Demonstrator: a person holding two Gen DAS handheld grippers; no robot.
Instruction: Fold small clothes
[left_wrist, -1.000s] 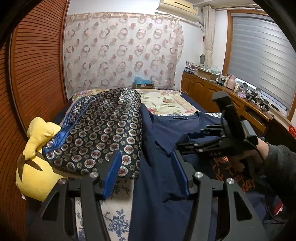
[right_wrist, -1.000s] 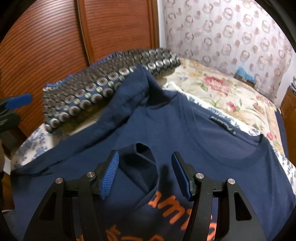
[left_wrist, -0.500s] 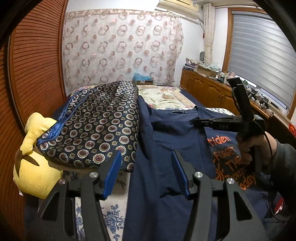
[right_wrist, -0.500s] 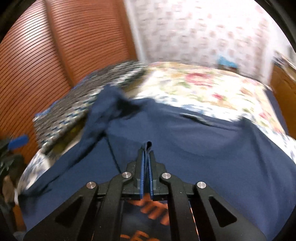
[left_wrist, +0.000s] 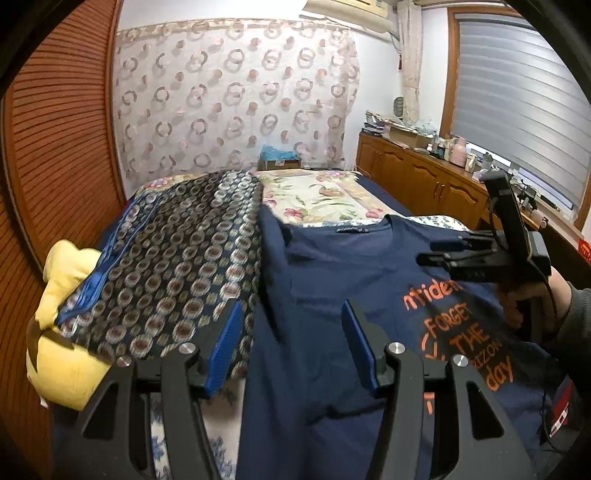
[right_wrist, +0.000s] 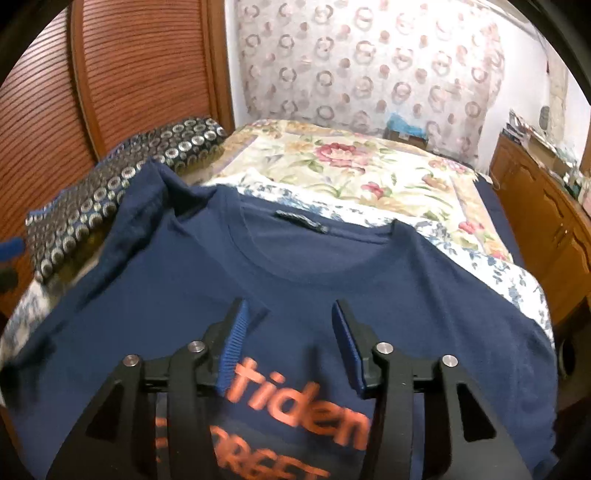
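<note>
Both empty: left gripper (left_wrist: 291, 339) parted; right gripper (right_wrist: 286, 341) opening above navy T-shirt (right_wrist: 332, 266).

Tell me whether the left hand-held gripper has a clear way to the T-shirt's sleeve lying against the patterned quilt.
Probably yes. The left hand-held gripper is open and empty, the sleeve lies ahead with nothing between, and the right hand-held gripper is off to the side.

Black left gripper (left_wrist: 291, 339), blue ribbed pads (left_wrist: 226, 345), silver screws, dark sleeve (left_wrist: 576, 325)
</note>
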